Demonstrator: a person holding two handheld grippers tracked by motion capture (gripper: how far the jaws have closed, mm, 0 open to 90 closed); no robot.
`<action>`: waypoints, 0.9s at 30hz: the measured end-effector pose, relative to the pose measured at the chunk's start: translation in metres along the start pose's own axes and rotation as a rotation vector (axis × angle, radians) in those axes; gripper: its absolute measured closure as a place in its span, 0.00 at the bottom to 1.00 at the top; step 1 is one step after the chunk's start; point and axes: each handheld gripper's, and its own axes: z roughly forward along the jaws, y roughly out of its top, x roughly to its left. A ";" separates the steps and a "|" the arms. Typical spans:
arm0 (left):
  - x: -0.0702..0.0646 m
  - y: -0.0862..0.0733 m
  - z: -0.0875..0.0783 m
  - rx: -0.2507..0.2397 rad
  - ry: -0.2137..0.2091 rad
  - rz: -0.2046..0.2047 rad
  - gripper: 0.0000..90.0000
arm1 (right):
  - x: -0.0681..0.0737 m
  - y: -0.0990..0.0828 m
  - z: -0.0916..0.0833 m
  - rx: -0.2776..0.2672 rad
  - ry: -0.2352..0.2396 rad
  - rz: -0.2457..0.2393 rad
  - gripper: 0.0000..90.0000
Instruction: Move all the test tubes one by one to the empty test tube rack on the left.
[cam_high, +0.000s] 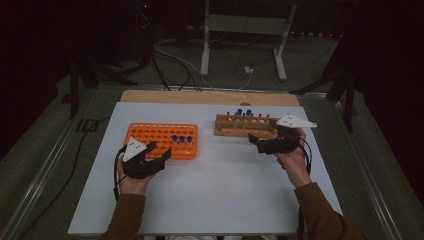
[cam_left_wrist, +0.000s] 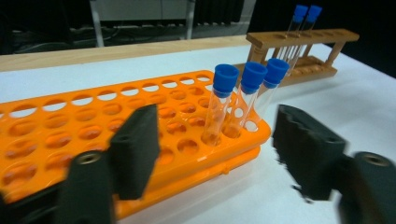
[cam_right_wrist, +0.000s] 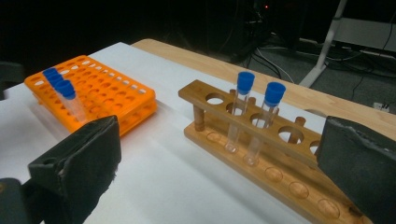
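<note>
Nearest the person, the left gripper (cam_high: 155, 150) hangs at the near edge of the orange rack (cam_high: 150, 135), its jaws apart and empty; in the left gripper view the two black jaws stand either side of the rack's corner with nothing between the pads. Just beyond them three blue-capped tubes (cam_left_wrist: 243, 100) stand side by side in the rack's end holes, long axes near upright and leaning a little; they look set down and need no more from this hand.

Across the white table (cam_high: 225, 190), the right gripper (cam_high: 260, 142) sits just in front of the wooden rack (cam_high: 235, 131), jaws wide with nothing held. From the right gripper view the two remaining tubes (cam_right_wrist: 257, 119) rise straight ahead and slightly beyond the jaws, upright in neighbouring holes, caps on top, well apart from the orange rack.

The right hand is plainly the nearer to those two tubes; the left is far off by the orange rack. My judgement is that the next pick falls to the right gripper, which has to go forward and close across a tube's vertical axis just under the cap, then lift straight up to free it from the hole.
</note>
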 end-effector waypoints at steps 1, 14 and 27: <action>0.000 -0.001 -0.002 -0.002 0.003 -0.003 0.30 | 0.000 0.002 0.001 0.000 0.000 0.000 0.00; -0.001 -0.005 -0.015 -0.041 0.085 -0.025 0.01 | -0.005 0.016 0.019 0.008 -0.028 -0.001 0.00; -0.001 -0.011 -0.013 -0.038 0.101 -0.021 0.01 | -0.023 0.020 0.044 0.019 -0.067 0.020 0.05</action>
